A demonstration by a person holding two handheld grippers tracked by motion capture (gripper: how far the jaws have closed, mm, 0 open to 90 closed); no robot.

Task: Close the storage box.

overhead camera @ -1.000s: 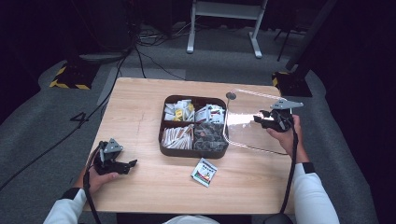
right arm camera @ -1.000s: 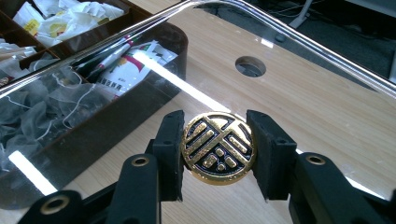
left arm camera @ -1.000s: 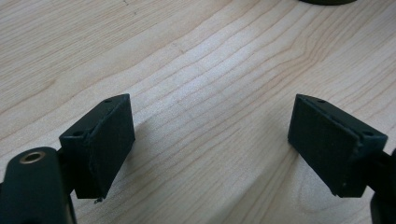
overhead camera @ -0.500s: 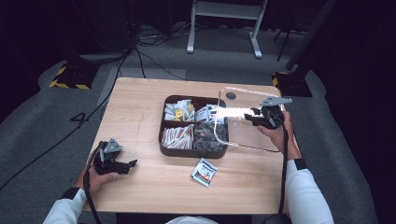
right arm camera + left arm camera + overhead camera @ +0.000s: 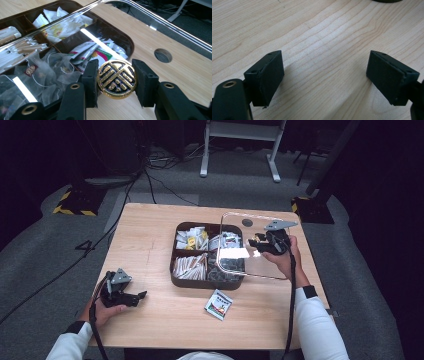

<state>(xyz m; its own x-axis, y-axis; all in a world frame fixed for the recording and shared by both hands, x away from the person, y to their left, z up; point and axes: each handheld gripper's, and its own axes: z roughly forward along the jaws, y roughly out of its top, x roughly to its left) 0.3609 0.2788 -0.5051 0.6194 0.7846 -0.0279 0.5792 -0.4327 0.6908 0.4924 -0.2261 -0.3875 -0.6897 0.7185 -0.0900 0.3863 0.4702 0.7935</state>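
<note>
A: How far along is the job with the lid?

B: Partway, I judge. The right tool (image 5: 116, 80) has its two jaws clamped on the round gold knob (image 5: 116, 79) of the clear lid (image 5: 255, 247), one pad on each side of it, and the lid hangs in the air.

A: Is it over the box?

B: Only in part. From the high view the lid's left portion overlaps the right-hand compartments of the dark box (image 5: 207, 282), and the rest sticks out past the box over the bare counter (image 5: 150, 230). It looks tilted, not lying flat on the rim.

A: So the box is open?

B: Yes. The left compartments, with their packets and tea bags (image 5: 42, 75), lie uncovered. Whether the lid is going on or coming off, I cannot tell from this moment alone; either way it is neither seated nor set down.

A: And the other hand?

B: The left tool (image 5: 131, 296) sits low near the front left corner of the counter, well apart from the box. Its jaws stand wide apart with nothing but wood grain between them.

A: Anything else loose?

B: One small packet (image 5: 218, 303) lies on the counter just in front of the box, untouched. If it belongs inside, that remains to be done too.
</note>
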